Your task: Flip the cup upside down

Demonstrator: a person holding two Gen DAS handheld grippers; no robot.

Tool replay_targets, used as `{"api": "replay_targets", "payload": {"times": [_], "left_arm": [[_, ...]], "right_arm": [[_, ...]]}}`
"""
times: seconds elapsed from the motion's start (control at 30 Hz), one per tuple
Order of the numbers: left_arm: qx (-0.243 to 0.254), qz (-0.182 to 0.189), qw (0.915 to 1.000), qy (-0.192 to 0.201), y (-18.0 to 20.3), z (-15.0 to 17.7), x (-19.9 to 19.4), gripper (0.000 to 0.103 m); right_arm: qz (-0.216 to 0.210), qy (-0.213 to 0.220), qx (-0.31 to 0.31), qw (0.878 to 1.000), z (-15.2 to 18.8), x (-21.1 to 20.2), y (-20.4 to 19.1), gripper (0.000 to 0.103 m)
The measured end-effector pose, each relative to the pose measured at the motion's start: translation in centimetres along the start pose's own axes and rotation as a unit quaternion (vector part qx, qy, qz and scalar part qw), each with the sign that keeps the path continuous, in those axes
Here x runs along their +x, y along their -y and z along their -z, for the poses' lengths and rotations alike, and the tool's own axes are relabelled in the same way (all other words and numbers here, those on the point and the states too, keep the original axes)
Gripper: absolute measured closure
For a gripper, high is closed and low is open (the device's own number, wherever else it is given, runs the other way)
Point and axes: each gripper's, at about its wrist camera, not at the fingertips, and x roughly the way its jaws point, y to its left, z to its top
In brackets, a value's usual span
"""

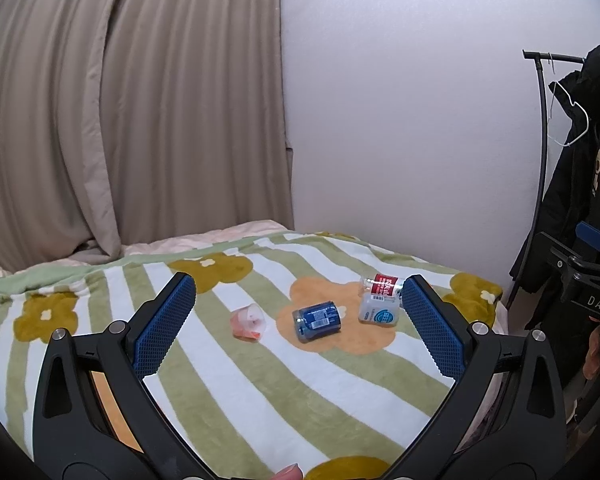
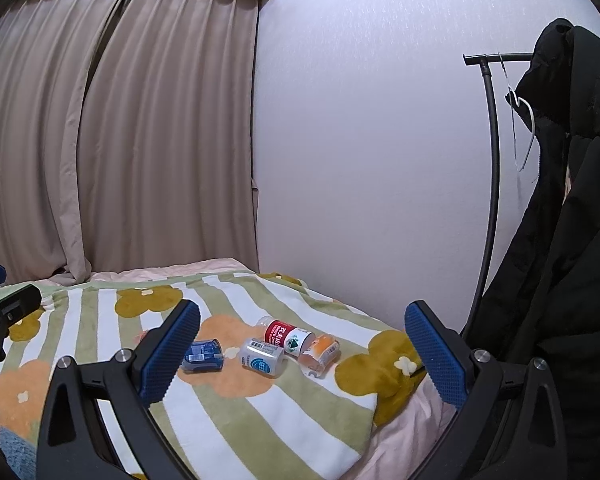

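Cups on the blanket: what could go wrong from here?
1. All the cups lie on their sides on a soft blanket; the blue cup may roll when a claw touches it.
2. The white cup, red-label cup and orange cup are clustered, so grasping one may knock another.
3. An inverted cup may tip on the plush surface.

Open blanket: bare in front of the cups.
Obstacles: blue cup, white cup and red-label bottle clustered together.

My cup, small clear plastic with orange-pink tint, tipped on its side, on a white stripe of the blanket, just left of its orange flower
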Motion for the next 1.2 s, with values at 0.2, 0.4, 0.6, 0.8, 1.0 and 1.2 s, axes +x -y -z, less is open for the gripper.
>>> {"api": "replay_targets", "payload": {"times": [0.2, 0.4, 0.6, 0.8, 1.0, 1.2], "left_arm": [[0.0, 0.0, 1.0, 0.0, 0.07, 0.03, 0.02, 0.0], [0.0, 0.0, 1.0, 0.001, 0.18, 0.0, 0.03, 0.0], [0.0, 0.0, 1.0, 0.0, 0.27, 0.03, 0.05, 0.0], [0.0, 0.0, 1.0, 0.0, 0.51, 0.02, 0.07, 0.0], [0.0, 0.0, 1.0, 0.0, 0.54, 0.02, 0.04, 0.0], [0.0, 0.0, 1.0, 0.0, 0.51, 0.03, 0.04, 0.0]], "right_arm": [[-0.001, 0.0, 0.0, 1.0, -0.02, 0.0, -0.06, 0.001], [-0.001, 0.0, 0.001, 1.0, -0.02, 0.0, -0.05, 0.001], [-0.002, 0.0, 0.001, 1.0, -0.05, 0.0, -0.12, 0.001], [-0.001, 0.0, 0.001, 1.0, -0.04, -0.03, -0.1, 0.001], [-0.001, 0.0, 0.002, 1.0, -0.02, 0.0, -0.07, 0.001], [-0.002, -0.002, 0.001, 1.0, 0.0, 0.06, -0.24, 0.001]]}}
